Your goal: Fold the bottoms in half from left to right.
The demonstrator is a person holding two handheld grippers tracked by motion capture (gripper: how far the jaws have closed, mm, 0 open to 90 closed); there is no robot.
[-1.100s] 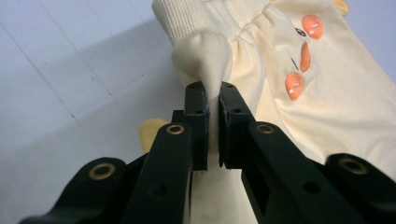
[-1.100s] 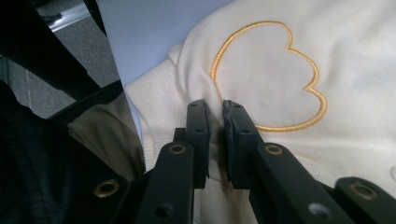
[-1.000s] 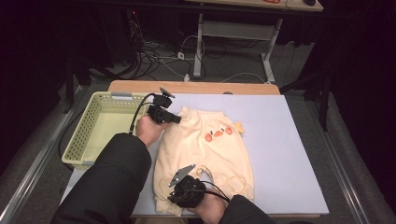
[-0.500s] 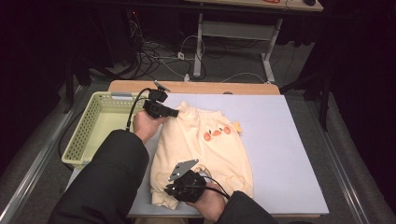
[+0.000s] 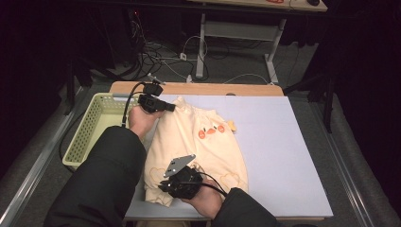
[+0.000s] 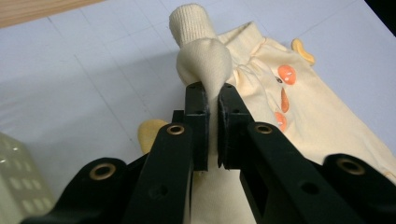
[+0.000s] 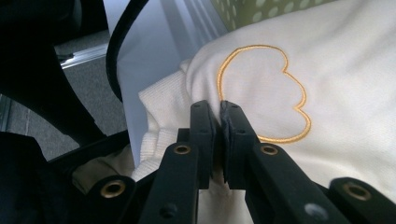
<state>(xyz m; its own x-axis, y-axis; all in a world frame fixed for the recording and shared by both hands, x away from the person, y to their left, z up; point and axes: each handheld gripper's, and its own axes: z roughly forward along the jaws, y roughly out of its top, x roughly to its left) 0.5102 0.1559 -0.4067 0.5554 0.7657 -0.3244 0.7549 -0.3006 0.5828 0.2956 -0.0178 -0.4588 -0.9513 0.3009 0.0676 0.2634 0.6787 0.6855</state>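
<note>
The cream garment lies on the bench, stretched between the two tongs, with its long axis running from the far end, at the left tongs, to the near end, at the right tongs. The left tongs are clenched on a bunched fold of the sleeve cuff, which rises above their tips in the left gripper view. The right tongs are clenched on the ribbed hem, just beside a stitched orange outline. So each end of the garment is already in one grip, and the cloth between them hangs a little slack over the bench. The green basket stands to the outer side of the left tongs, nearer to that hand than to the other. I judge that the coming move, a fold or a carry toward the basket, depends on keeping both ends level along this axis.
</note>
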